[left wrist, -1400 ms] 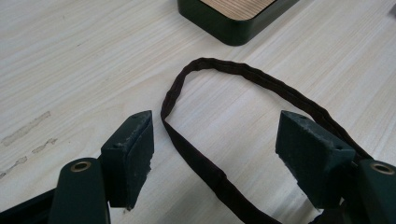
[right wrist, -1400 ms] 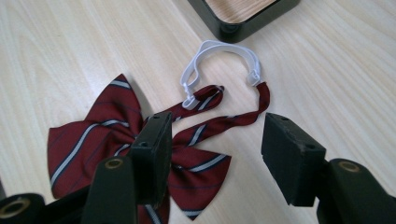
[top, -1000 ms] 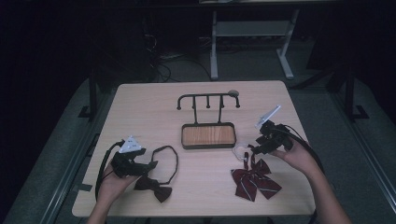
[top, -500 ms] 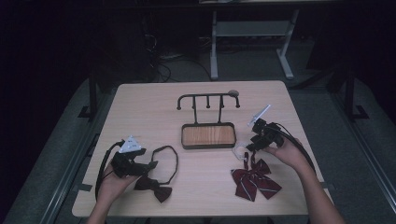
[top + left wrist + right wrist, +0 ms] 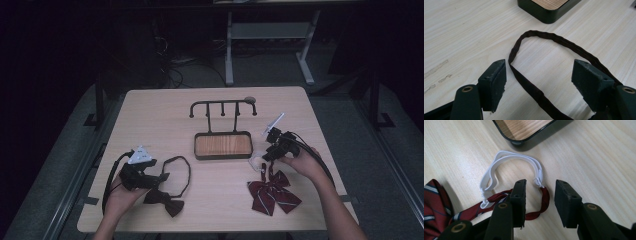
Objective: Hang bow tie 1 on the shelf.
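**Right gripper closing in on the neck band of the red bow tie**

The red striped bow tie (image 5: 272, 196) lies on the table (image 5: 150, 125) in front of the person's right hand, near the right edge. Its neck band is part red strap (image 5: 541, 205) and part white elastic loop (image 5: 506, 157), which lies just beside the wooden tray of the hook stand (image 5: 223, 145). The right gripper (image 5: 540, 200) hangs low over the place where the white elastic joins the red strap. Its jaws have just been closing and now stand about half open. The red strap passes between them, but the pads do not press on it yet, so nothing is held.

The black bow tie (image 5: 167, 202) lies at the left side of the table, with its black band (image 5: 554, 42) making a loop on the wood. The left gripper (image 5: 539, 82) rests over this loop with the jaws wide apart. The band runs between them and is not gripped.

To do this step well, the right gripper should probably come down until both pads reach below the strap, and close on the red strap or the joint, not on the thin elastic, which could stretch and slip. The lower pad must slide under the band without pushing it away. A slow closing seems safer.

No brand, label or writing can be read on the ties, the stand or the grippers.
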The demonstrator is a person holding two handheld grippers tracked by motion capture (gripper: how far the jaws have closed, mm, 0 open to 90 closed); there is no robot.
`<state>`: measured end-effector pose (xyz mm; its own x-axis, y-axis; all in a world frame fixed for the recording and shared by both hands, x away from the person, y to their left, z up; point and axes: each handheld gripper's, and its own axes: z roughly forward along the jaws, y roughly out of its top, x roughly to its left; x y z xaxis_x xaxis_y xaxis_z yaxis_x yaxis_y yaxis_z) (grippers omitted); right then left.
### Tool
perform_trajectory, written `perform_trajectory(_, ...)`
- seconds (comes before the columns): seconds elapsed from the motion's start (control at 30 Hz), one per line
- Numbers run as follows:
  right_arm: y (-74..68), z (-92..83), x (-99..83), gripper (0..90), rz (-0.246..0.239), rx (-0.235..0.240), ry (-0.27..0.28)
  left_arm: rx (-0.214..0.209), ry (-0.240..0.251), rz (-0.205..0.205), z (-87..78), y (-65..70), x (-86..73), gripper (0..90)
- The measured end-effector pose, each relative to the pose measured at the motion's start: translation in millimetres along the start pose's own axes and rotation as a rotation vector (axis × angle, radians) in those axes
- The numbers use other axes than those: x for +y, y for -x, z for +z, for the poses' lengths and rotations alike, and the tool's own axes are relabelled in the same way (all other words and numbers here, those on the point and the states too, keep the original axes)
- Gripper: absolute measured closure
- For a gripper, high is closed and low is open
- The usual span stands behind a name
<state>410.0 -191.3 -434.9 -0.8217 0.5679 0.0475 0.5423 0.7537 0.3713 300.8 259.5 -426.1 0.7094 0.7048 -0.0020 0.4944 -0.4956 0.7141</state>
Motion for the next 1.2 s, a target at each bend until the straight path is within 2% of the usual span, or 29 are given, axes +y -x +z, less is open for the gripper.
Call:
perform_trajectory(0.2,0.7,3.6,0.5,64.5,-0.009,-0.007,-0.012,0.0,0.0,0.002,0.3,0.1,0.0,28.5)
perform_trajectory(0.57,-0.8,6.8,0.8,76.5,-0.03,-0.03,-0.038,-0.003,0.0,0.0,0.6,0.3,0.0,28.5)
perform_trajectory(1.2,-2.6,7.1,-0.6,86.8,-0.045,-0.047,-0.061,-0.004,0.005,-0.001,0.0,0.2,-0.2,28.5)
